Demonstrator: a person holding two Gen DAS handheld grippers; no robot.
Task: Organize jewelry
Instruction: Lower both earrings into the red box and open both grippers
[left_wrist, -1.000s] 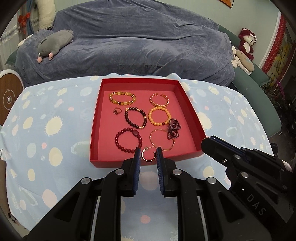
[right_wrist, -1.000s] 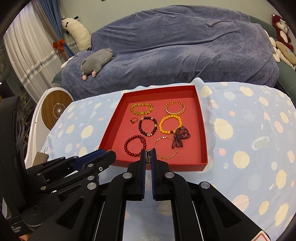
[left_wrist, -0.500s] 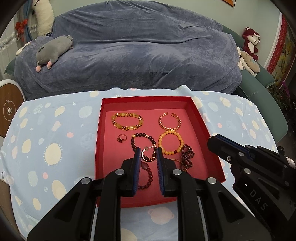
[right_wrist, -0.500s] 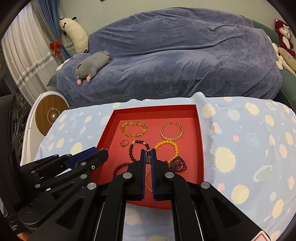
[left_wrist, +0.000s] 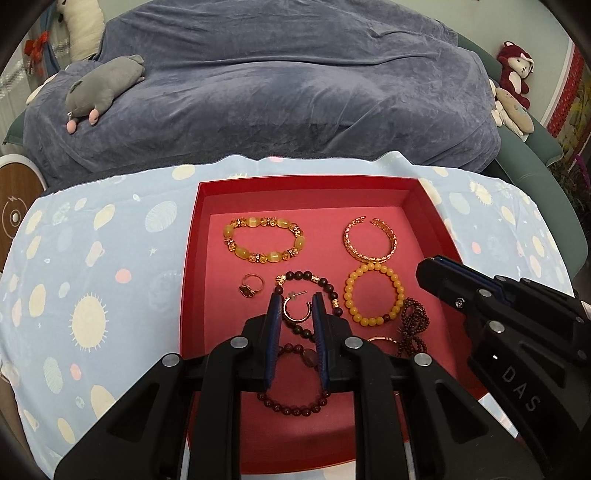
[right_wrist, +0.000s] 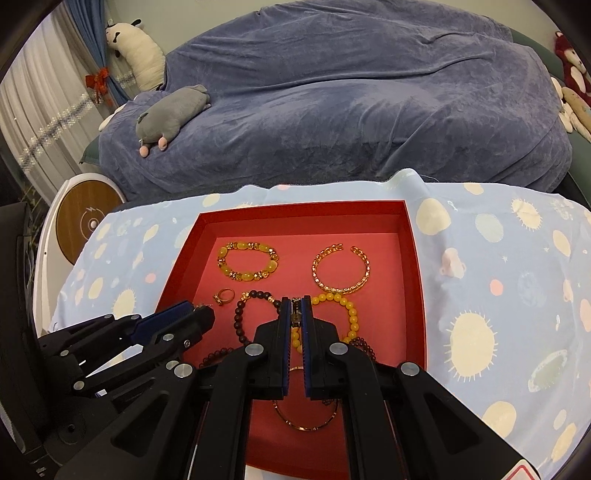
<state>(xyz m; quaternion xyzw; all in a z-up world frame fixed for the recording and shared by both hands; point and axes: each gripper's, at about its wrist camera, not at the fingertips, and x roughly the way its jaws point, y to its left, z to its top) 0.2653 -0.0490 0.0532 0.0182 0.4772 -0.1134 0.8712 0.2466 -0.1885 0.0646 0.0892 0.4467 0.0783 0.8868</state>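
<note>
Red tray (left_wrist: 192, 258) at frame centre already holds a ring (left_wrist: 251, 287) and bracelets. Left gripper (left_wrist: 297, 310) pinches a hoop earring (left_wrist: 295, 312) above it; right gripper (right_wrist: 295, 314), nearly shut, grips a small metal piece (right_wrist: 295, 314). Both pieces remain unplaced, I'd judge.

Both views are evenly and softly lit, indoor light with no hard beam; its source cannot be told. The red tray (left_wrist: 436, 218) reads vivid, its inner walls slightly darker than the floor. Shadows are faint: a soft one under the left gripper (left_wrist: 297, 312) towards 6 o'clock, and thin rims beneath the bracelets. Small glints sit on the gripper screws and on the yellow beads (left_wrist: 264, 240). Fisheye bending is strong: the cloth (right_wrist: 498, 295) edge bows upward, and black vignette fills the corners at 1, 5, 7 and 11 o'clock. The centre is sharp; detail softens towards the rim. No motion blur shows.
</note>
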